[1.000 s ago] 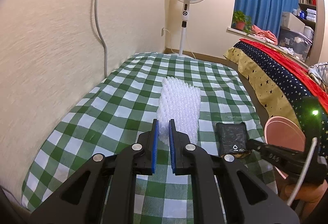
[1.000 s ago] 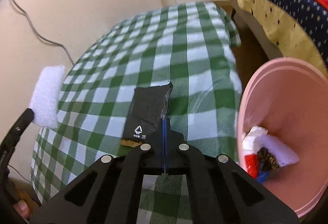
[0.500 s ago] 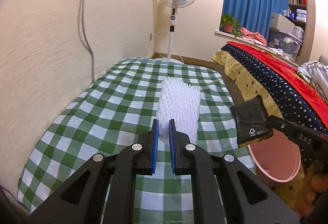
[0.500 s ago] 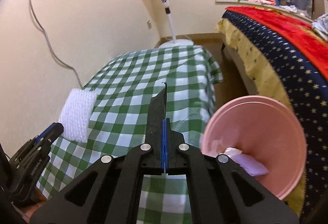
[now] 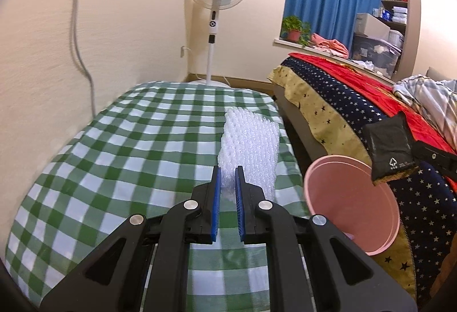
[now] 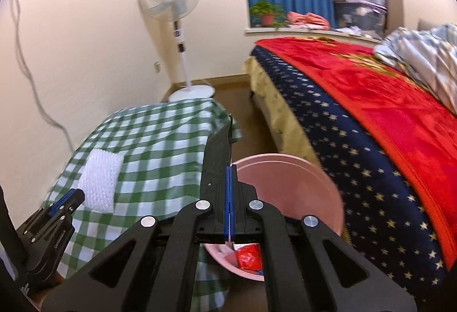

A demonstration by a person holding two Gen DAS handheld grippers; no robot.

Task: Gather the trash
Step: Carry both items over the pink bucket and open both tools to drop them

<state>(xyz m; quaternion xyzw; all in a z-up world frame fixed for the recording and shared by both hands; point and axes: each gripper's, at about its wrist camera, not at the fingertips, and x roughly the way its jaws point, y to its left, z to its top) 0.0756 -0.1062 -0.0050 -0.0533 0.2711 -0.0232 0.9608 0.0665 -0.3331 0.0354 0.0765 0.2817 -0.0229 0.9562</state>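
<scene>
Looking through the left wrist, the left claw [image 5: 227, 176] grips the white foam net [image 5: 249, 149] above the checked table [image 5: 120, 146], while in the right wrist view the right claw [image 6: 230, 177] pinches the black wrapper [image 6: 217, 152] over the pink bin [image 6: 297, 189], so release seems next.

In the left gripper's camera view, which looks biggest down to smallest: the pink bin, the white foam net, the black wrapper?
1. pink bin
2. white foam net, nearly as big; it is closer to the camera, so unsure
3. black wrapper
</scene>
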